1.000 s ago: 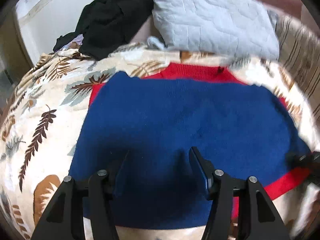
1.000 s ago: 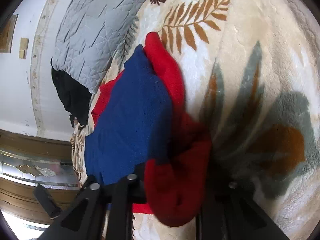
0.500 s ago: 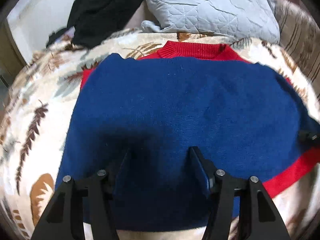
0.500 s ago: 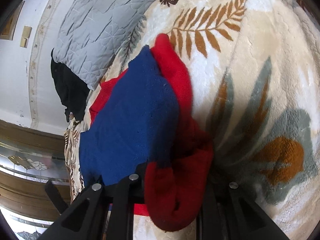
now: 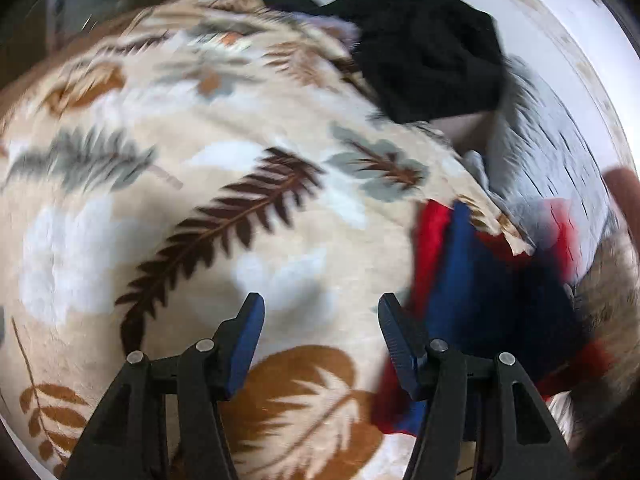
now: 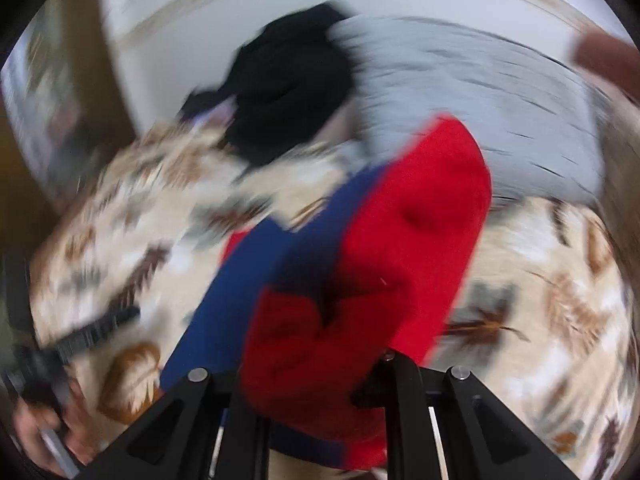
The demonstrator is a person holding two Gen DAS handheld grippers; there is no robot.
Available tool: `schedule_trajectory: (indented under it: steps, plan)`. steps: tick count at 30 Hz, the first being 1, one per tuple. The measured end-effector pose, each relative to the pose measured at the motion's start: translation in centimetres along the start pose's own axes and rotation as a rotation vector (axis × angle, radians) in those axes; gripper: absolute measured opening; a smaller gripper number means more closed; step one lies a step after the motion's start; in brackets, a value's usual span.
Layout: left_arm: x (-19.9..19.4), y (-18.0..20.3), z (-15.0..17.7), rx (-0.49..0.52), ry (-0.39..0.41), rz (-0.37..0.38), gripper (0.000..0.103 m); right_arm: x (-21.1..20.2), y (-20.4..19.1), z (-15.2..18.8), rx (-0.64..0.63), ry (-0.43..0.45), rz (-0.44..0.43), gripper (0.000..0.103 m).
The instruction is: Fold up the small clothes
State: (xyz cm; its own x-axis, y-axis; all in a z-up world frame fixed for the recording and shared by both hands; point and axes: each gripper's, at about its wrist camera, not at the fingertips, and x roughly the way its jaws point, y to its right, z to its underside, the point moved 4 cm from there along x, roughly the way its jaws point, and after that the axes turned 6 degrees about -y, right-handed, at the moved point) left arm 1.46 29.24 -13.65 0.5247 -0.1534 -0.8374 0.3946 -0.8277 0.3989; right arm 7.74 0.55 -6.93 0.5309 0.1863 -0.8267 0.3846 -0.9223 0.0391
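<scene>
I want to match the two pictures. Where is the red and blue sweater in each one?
Left wrist view: the sweater is bunched at the right, beside the open left gripper.
Right wrist view: it fills the middle, pinched in the right gripper.
Shared landmark: the black clothes.

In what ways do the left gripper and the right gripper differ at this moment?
The left gripper is open with nothing between its fingers, only the leaf-print blanket beyond them. The right gripper has its jaws closing on the red and blue sweater, which bunches up between them. The left gripper sits beside the sweater, apart from it; the right gripper carries it. Both are black, two-fingered, and point down at the blanket.
</scene>
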Motion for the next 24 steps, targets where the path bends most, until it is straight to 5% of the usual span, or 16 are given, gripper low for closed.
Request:
schedule_trajectory:
  steps: [3,12,15,17,19,22,24]
  plan:
    - [0.1,-0.2,-0.1,-0.001,-0.011,0.023,0.060,6.2,-3.7,2.7,-0.112,-0.150,0.004,0.016]
    - [-0.6,1.3,-0.4,0.039,0.005,0.082,0.060,0.2,-2.6,-1.9,0.045,0.037,-0.071,0.016]
    - [-0.7,1.0,-0.5,0.028,0.005,0.097,0.060,2.5,-3.8,-1.4,0.103,0.036,-0.108,0.017]
    - [-0.6,0.9,-0.6,0.035,0.004,0.087,0.060,6.6,-5.5,0.2,0.092,-0.083,-0.144,0.020]
    - [-0.3,1.3,-0.4,0.050,-0.016,0.111,0.060,6.9,-5.9,0.9,0.080,-0.026,-0.127,0.022]
    - [0.3,2.3,-0.3,0.063,-0.062,0.209,0.060,6.2,-5.9,0.7,0.065,-0.015,-0.160,0.038]
    - [0.6,3.3,-0.4,0.065,-0.092,0.294,0.060,5.7,-5.6,0.8,0.067,-0.013,-0.193,0.063]
